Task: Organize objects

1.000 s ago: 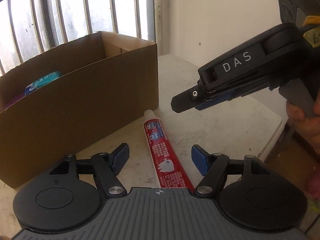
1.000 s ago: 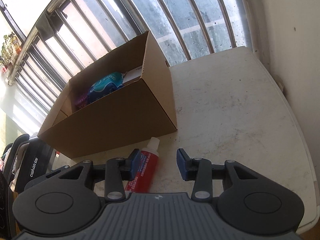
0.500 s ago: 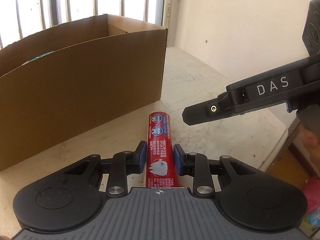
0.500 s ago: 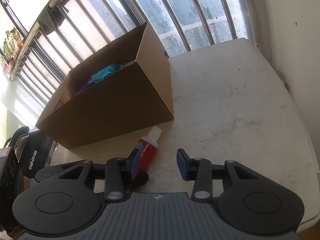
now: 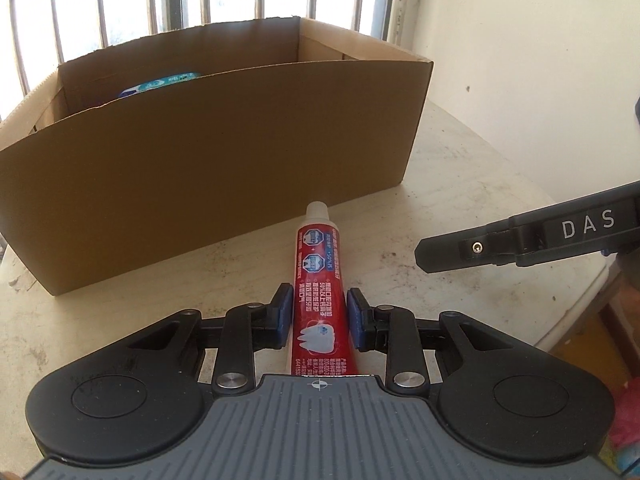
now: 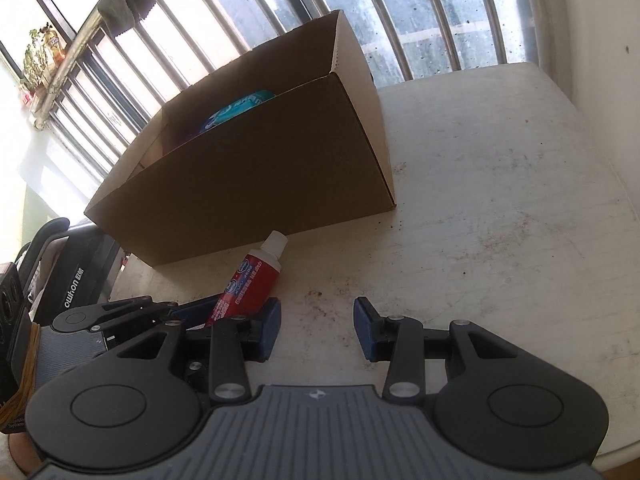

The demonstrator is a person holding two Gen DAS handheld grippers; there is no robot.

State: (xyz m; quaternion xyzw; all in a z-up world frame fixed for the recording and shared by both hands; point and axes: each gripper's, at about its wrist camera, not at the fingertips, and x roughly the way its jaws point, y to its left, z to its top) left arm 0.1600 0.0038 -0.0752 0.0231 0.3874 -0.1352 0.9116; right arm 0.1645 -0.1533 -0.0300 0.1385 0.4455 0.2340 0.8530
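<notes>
A red toothpaste tube [image 5: 318, 276] with a white cap lies on the white table, its cap pointing at the cardboard box [image 5: 208, 160]. My left gripper [image 5: 319, 304] is shut on the tube, a blue pad pressing each side of its lower half. From the right wrist view the tube [image 6: 250, 284] runs into the left gripper [image 6: 224, 314] at the lower left. My right gripper [image 6: 316, 320] stands open over bare table, nothing between its fingers. It shows side-on in the left wrist view [image 5: 428, 250], to the right of the tube and apart from it.
The open box [image 6: 260, 184] holds a blue packet [image 6: 236, 110] and stands in front of a barred window. The table [image 6: 500, 220] ends at a wall on the right and a rounded edge in front. A black object [image 6: 76, 288] stands off its left side.
My left gripper went from open around the tube to shut on it and swung to face the box. The right gripper drifted right and lower in the left wrist view.
</notes>
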